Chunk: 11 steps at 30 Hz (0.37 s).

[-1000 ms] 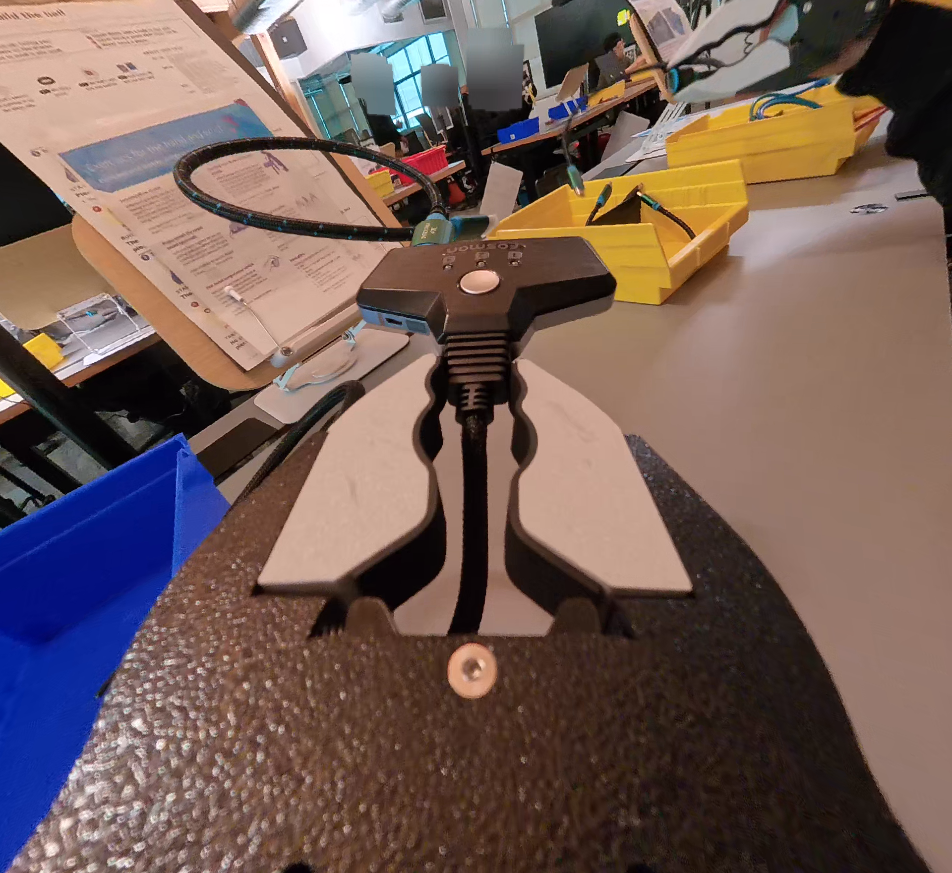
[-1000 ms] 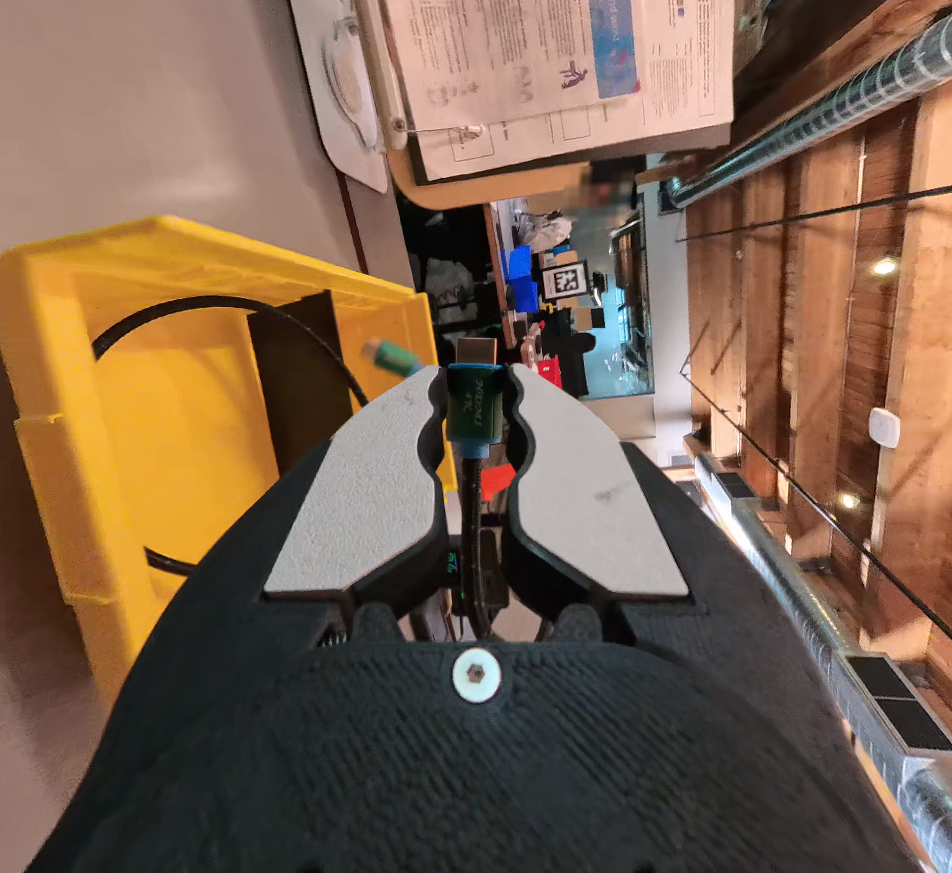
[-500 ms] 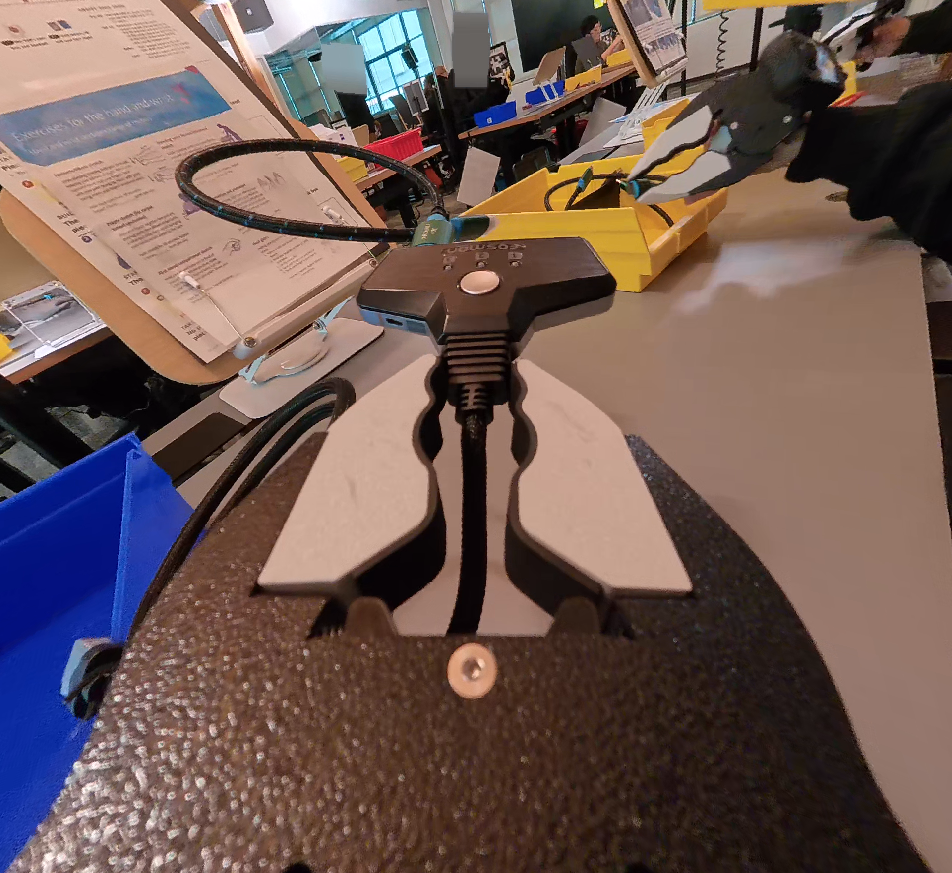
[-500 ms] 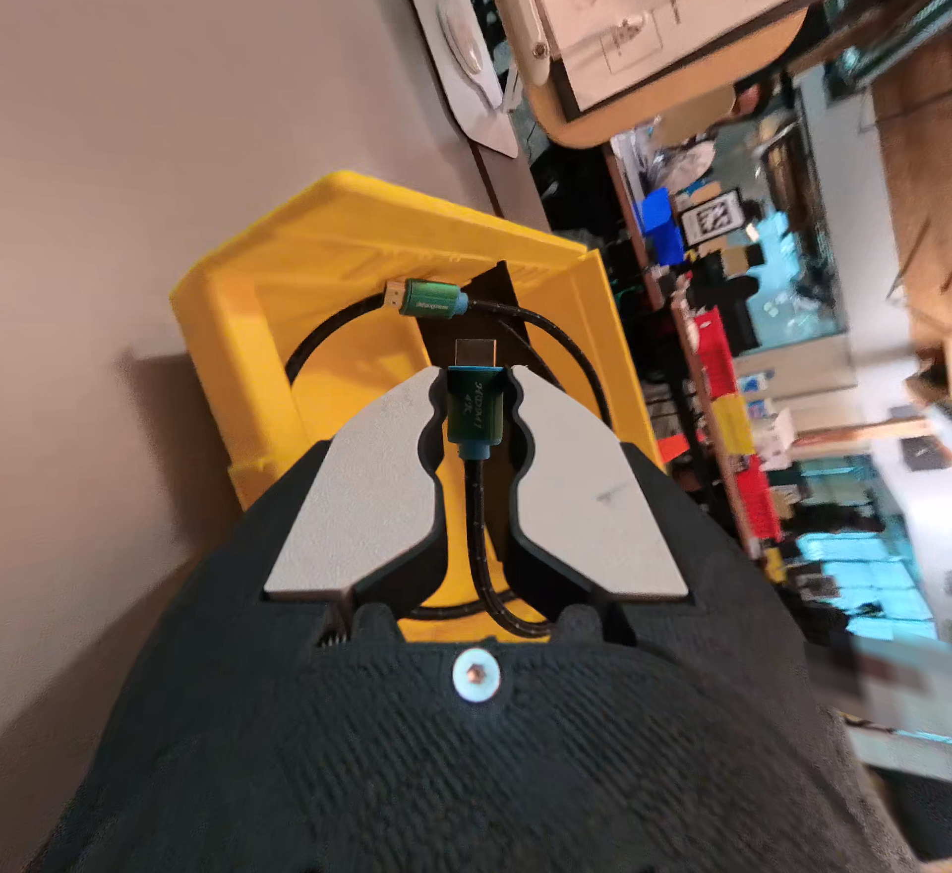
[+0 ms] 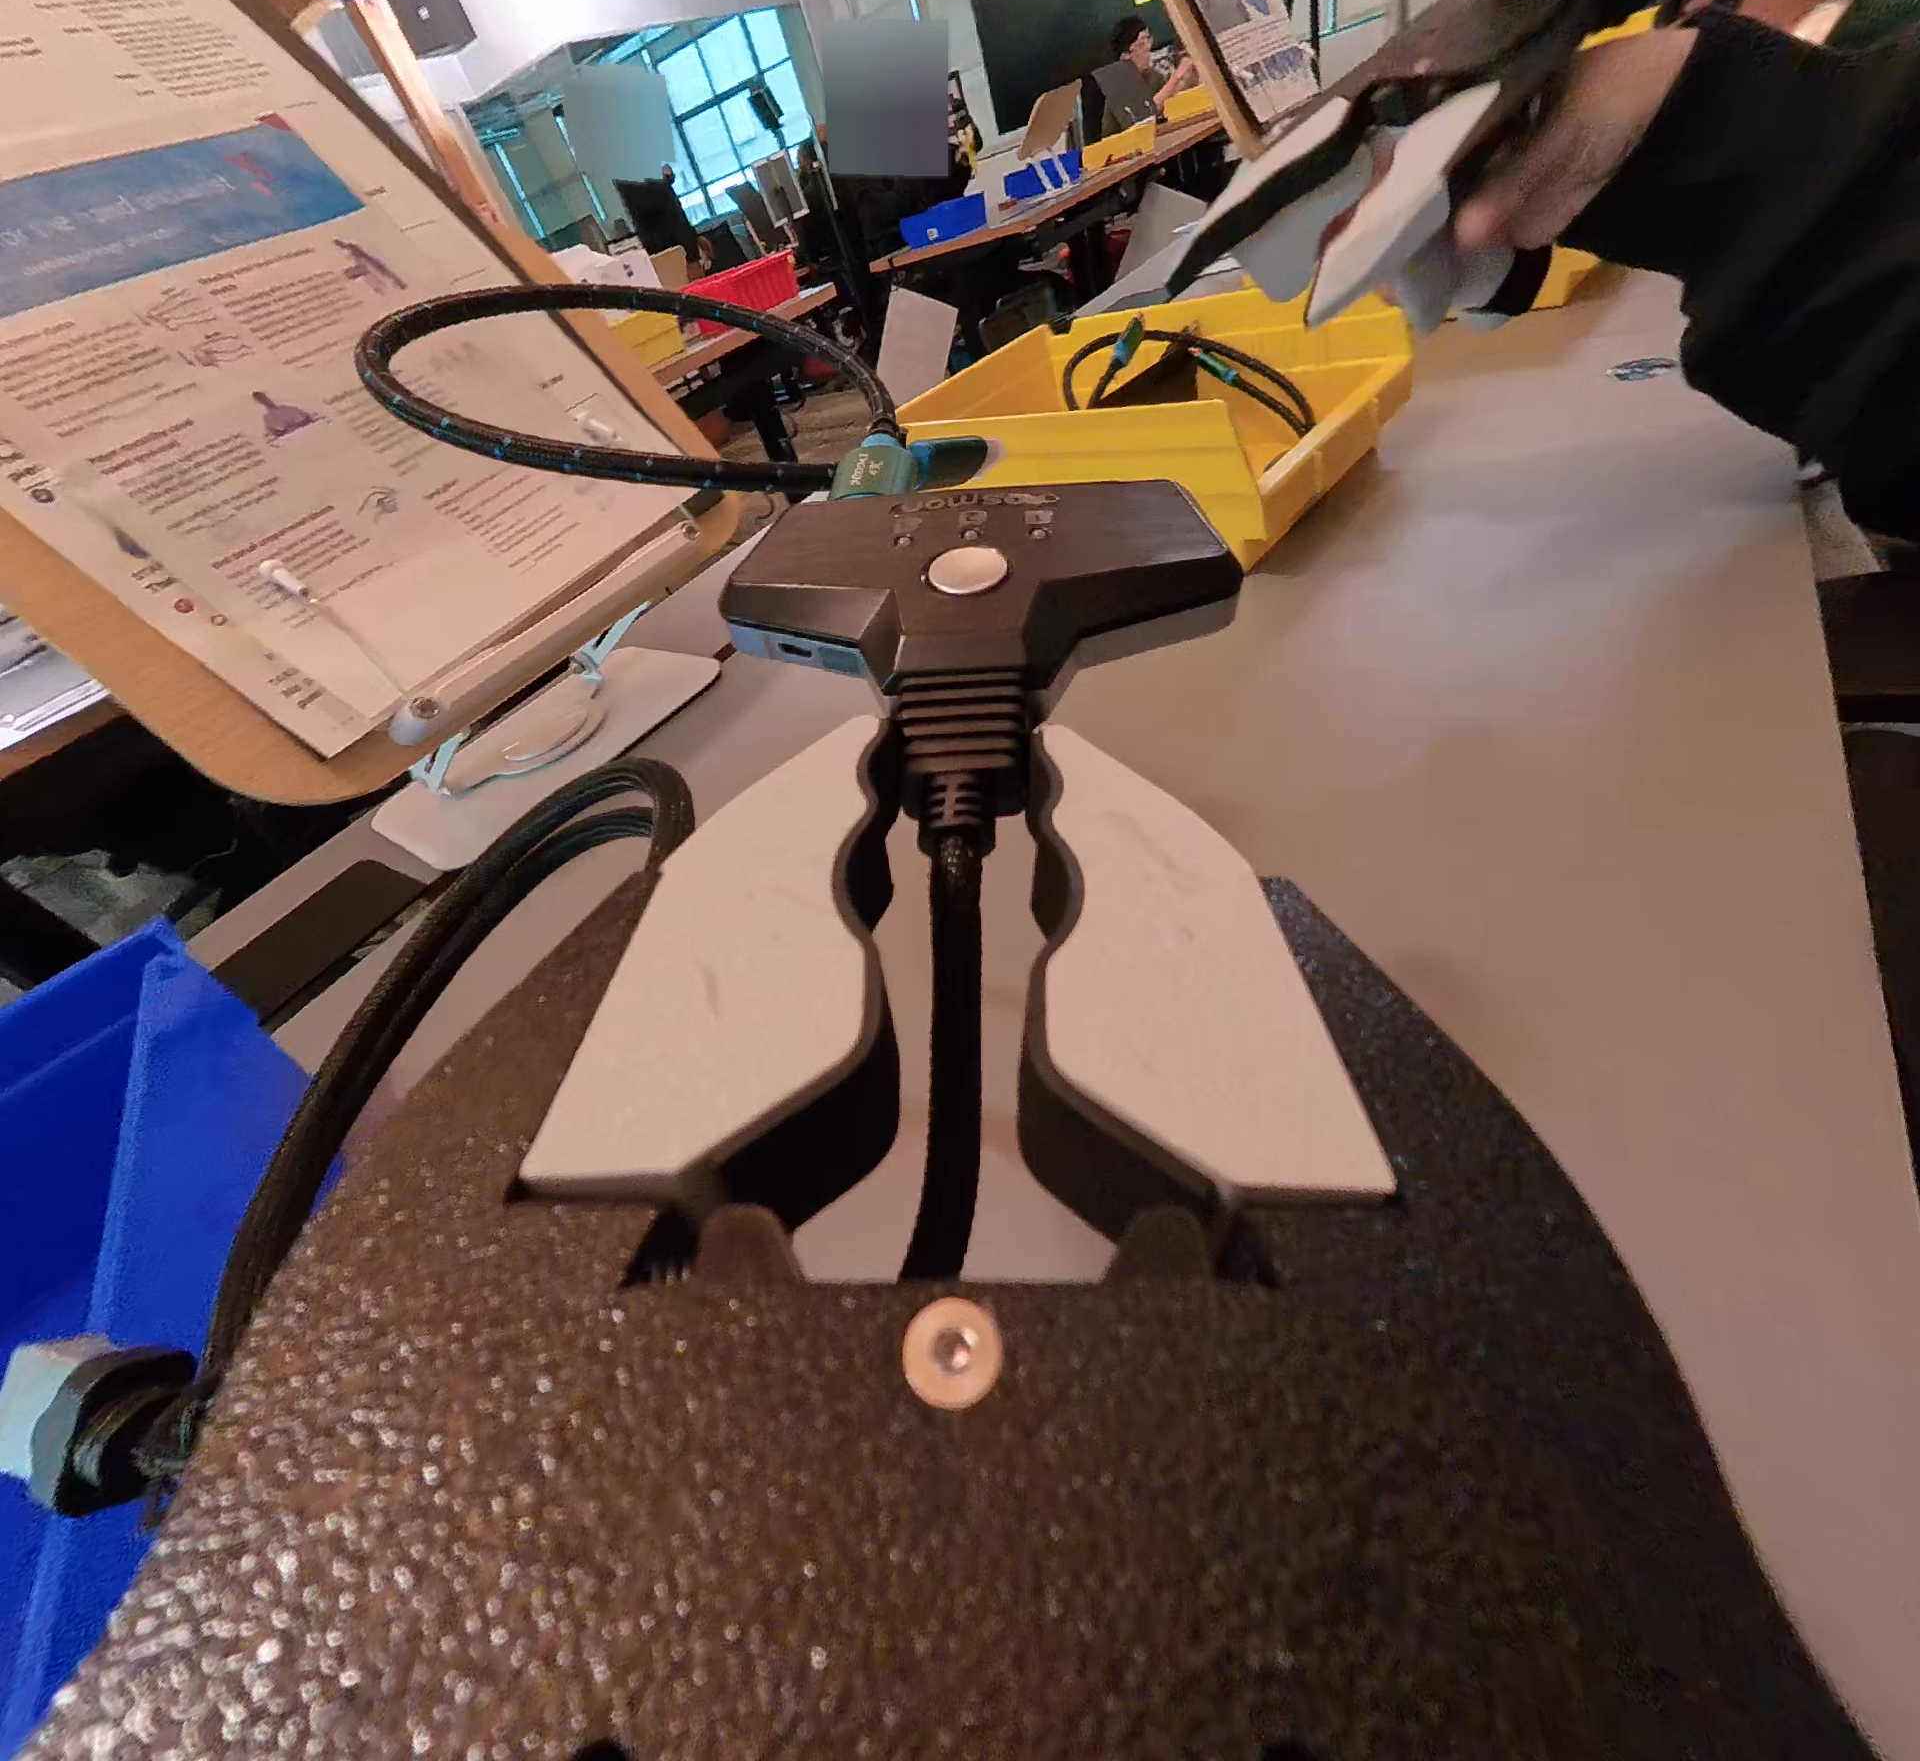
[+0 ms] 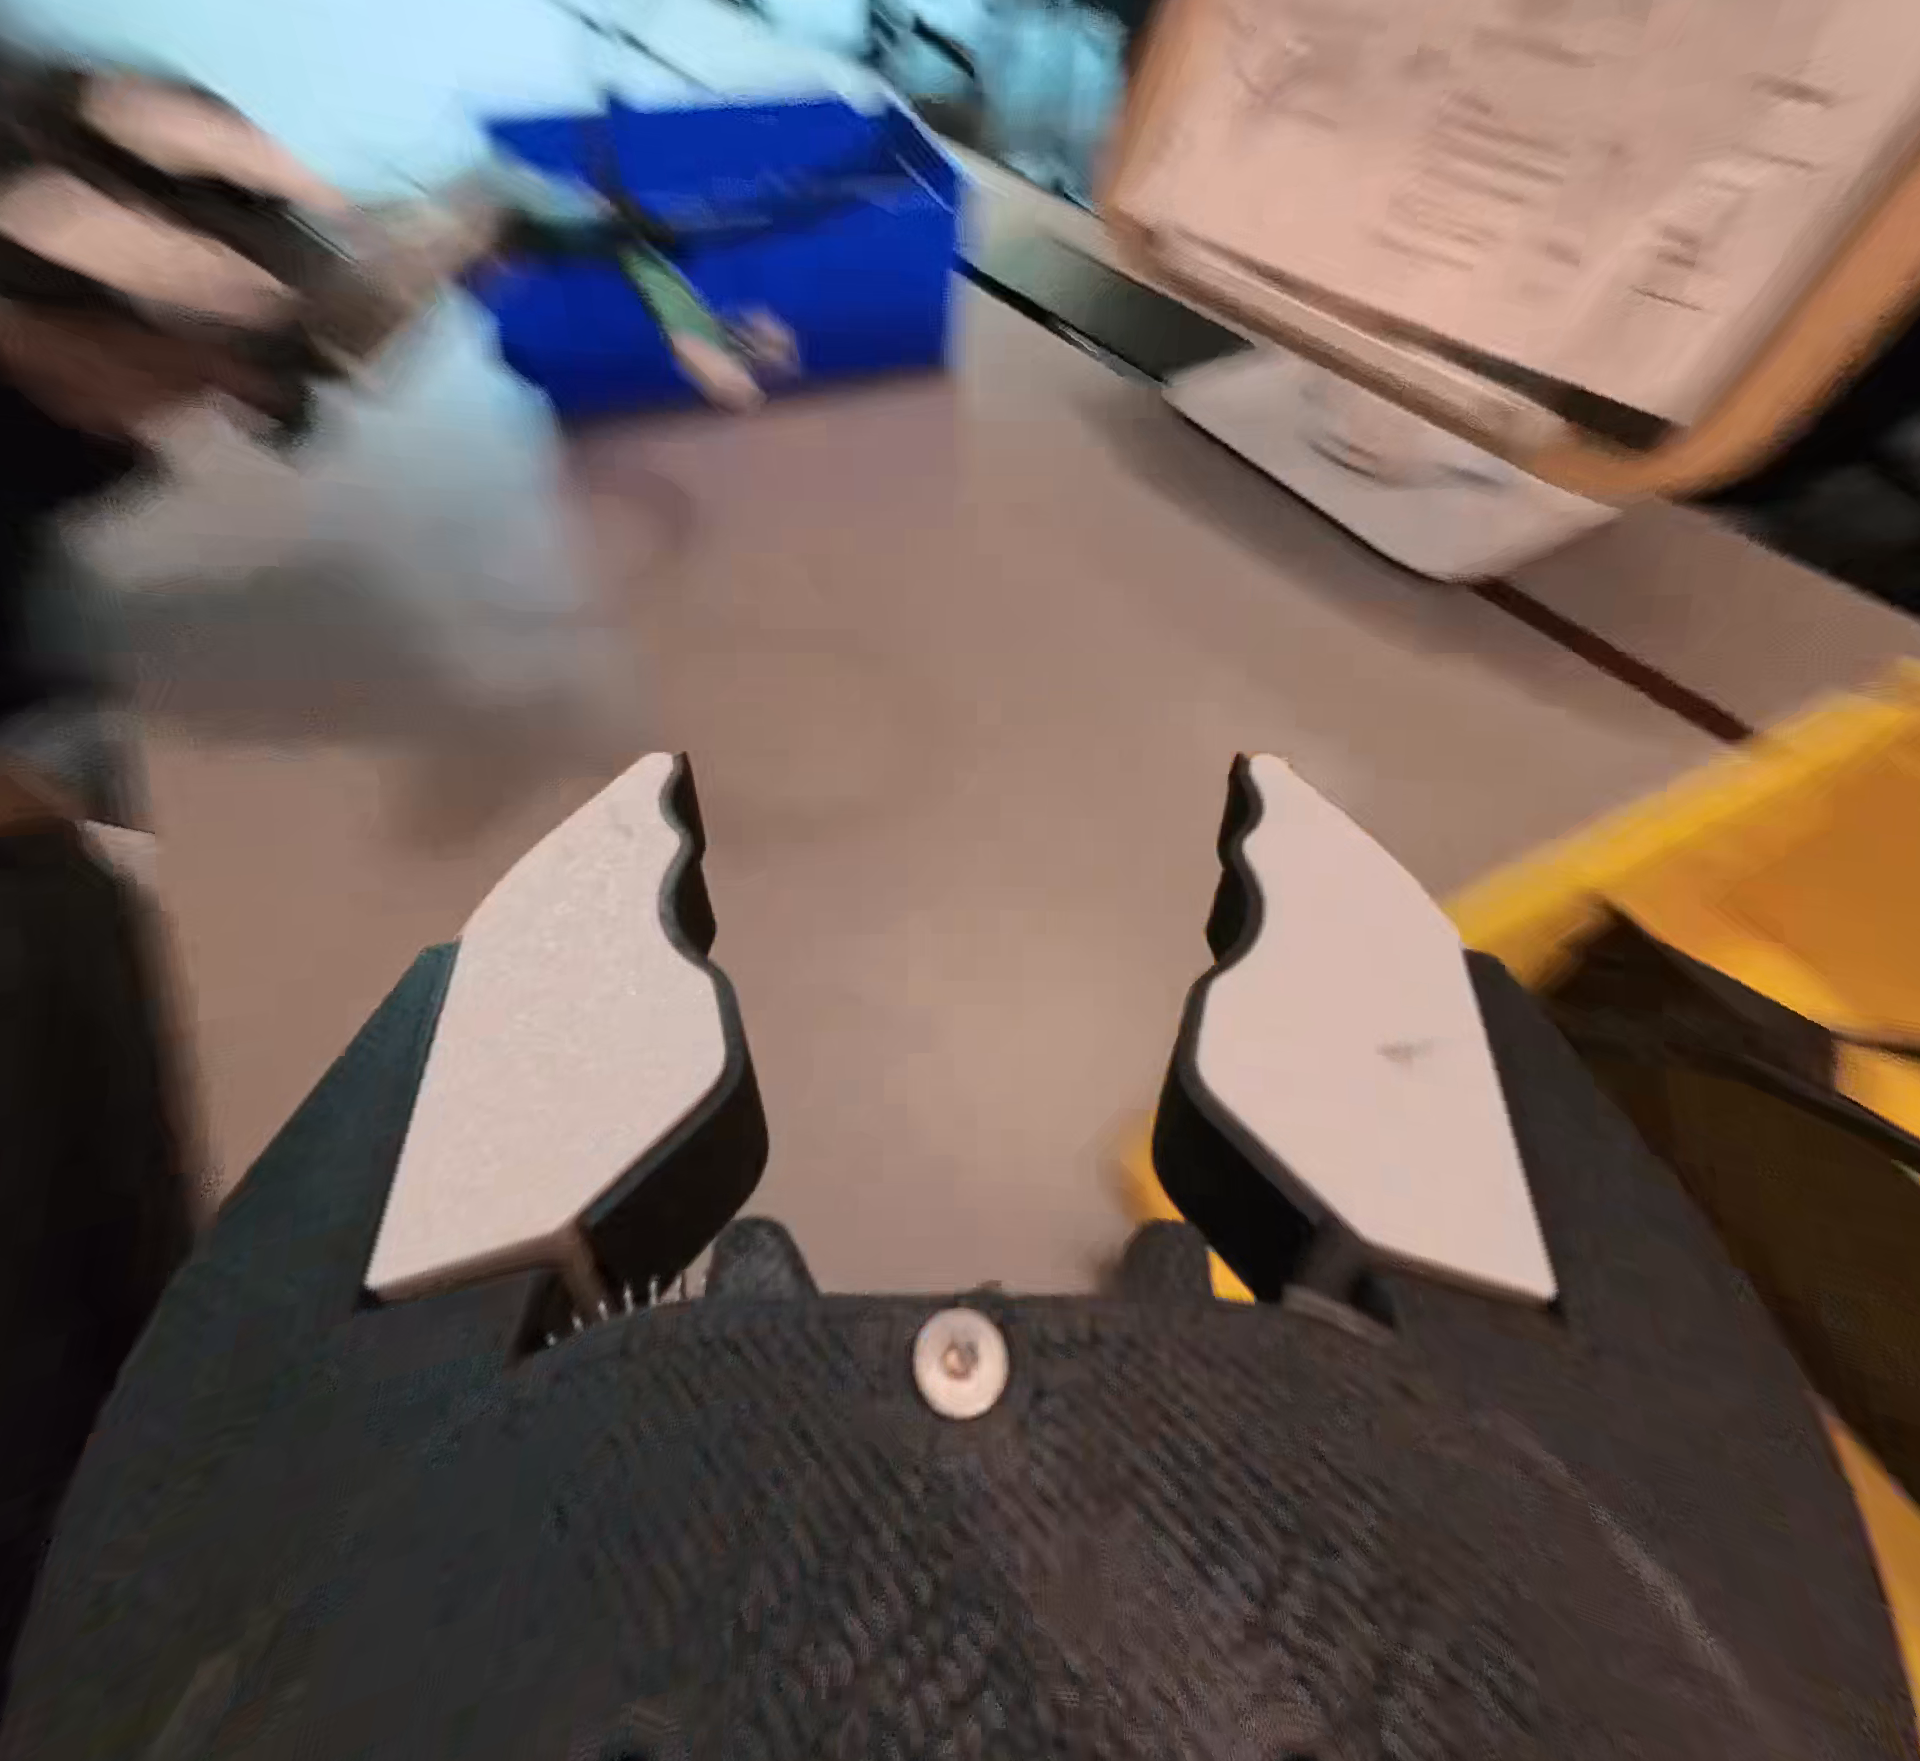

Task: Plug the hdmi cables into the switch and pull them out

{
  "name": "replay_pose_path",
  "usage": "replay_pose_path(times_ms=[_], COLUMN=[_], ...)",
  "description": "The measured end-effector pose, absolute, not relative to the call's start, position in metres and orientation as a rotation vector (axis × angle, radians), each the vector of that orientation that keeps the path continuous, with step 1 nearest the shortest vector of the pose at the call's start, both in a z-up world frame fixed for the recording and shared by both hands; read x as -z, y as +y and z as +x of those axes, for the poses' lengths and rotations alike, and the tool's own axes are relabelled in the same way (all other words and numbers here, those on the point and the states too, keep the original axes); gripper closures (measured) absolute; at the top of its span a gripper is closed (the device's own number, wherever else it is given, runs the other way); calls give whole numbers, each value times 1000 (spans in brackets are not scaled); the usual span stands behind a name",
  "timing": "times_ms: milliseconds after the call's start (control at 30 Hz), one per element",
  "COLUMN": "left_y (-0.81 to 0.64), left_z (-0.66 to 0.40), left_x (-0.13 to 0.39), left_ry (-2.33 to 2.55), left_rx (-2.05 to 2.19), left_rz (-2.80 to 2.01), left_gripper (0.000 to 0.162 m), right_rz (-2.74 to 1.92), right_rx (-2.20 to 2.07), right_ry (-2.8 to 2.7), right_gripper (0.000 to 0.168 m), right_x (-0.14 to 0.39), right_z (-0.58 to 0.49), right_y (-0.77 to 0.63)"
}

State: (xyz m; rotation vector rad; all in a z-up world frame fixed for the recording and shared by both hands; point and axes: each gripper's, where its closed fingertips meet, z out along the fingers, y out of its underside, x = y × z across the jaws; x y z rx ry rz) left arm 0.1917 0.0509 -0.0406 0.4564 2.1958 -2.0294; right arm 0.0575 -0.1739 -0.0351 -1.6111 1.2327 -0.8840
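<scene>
The black T-shaped switch (image 5: 982,558) lies on the grey table, and my left gripper (image 5: 956,745) is shut on the ribbed neck of its own black cable. One braided HDMI cable (image 5: 582,454) with a teal plug (image 5: 868,470) is plugged into the switch's far left side. Other HDMI cables (image 5: 1273,392) lie in the yellow bin (image 5: 1164,454) behind it. My right gripper (image 5: 1252,293) hovers above that bin, open and empty. In the blurred right wrist view it (image 6: 961,776) is wide open over bare table.
A tilted document stand (image 5: 260,361) rises at the left on a white base. A blue bin (image 5: 104,1140) sits at the near left, with bundled black cable beside it. The blue bin (image 6: 748,257), the stand (image 6: 1507,101) and the yellow bin (image 6: 1714,880) also show in the right wrist view.
My right gripper let go of the teal HDMI plug over the yellow bin, opened wide and swung round toward the table. My left gripper kept its hold on the switch.
</scene>
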Motion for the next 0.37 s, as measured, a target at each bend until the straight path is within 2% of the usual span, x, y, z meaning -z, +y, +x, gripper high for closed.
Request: replay_pose_path(times_ms=[100,167,200,233,300,367], left_y=[47,45,44,43,41,39], left_z=[178,170,167,164,156,149], left_x=[45,50,53,56,61,67], left_ry=[2202,2224,2233,2245,2265,2270], left_rx=[2019,1988,1977,1975,1985,1978], left_rz=[544,611,643,669,722,782], left_gripper=[140,140,140,140,140,140], right_rz=[-1661,-1831,-1899,-1980,-2133,-2192], right_rx=[753,917,1024,1094,1095,1006], right_ry=[971,826,745,670,556,522], right_gripper=[88,83,91,99,101,111], right_x=[14,9,5,6,18,28], right_z=[75,87,95,102,115,126], right_y=[-93,-65,-55,-47,-32,-22])
